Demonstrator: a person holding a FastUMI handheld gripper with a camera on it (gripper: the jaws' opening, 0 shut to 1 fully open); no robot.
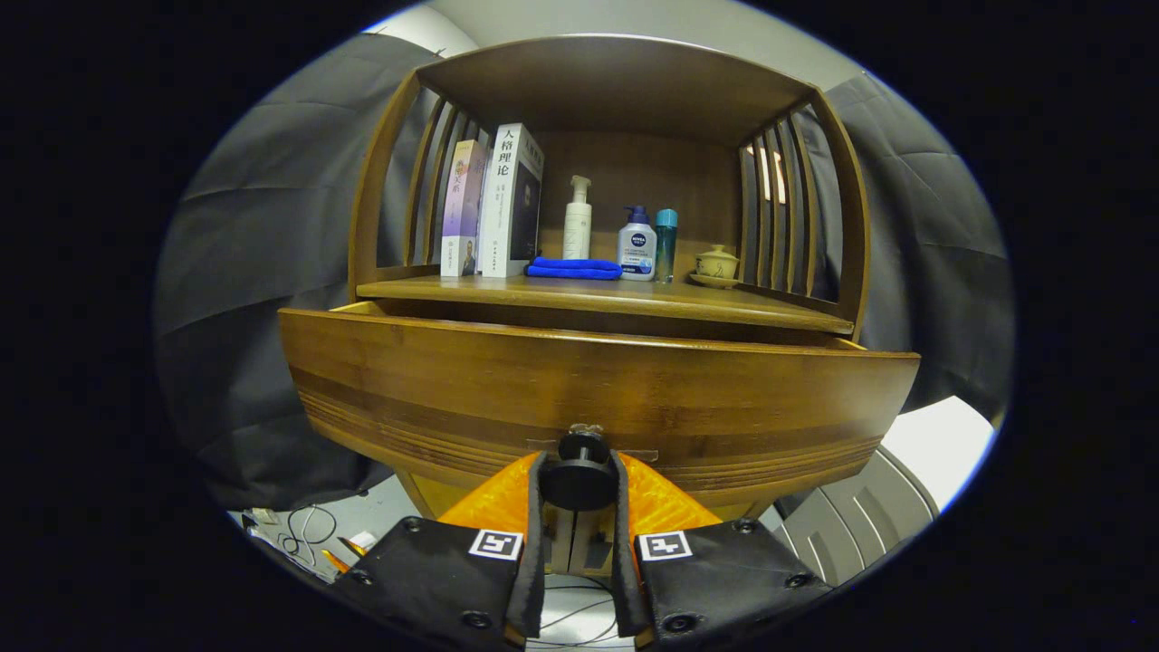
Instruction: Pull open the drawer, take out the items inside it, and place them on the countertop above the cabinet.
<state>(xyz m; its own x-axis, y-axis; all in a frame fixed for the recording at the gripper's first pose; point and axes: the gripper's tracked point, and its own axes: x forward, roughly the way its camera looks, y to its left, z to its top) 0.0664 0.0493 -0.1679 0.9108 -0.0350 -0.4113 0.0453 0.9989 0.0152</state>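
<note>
Gripper view: gripper (579, 480) pinching the round dark knob (579, 474) of the wooden drawer (598, 398), pulled partly out (grain banded, front curved). Countertop (598, 299) at 12 o'clock above holds books (493, 204), folded blue cloth (574, 268), plastic bottles (637, 243), ceramic lidded cup (717, 263).

drawer front (598, 380): glossy banded wood
knob (579, 478) between the fingers: looking matt, dark
towel (574, 268) beyond: soft cloth

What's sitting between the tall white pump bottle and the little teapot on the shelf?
In the gripper view, two bottles stand between the tall white pump bottle and the small beige teapot: a white bottle with a blue pump, then a slim teal bottle.
</note>
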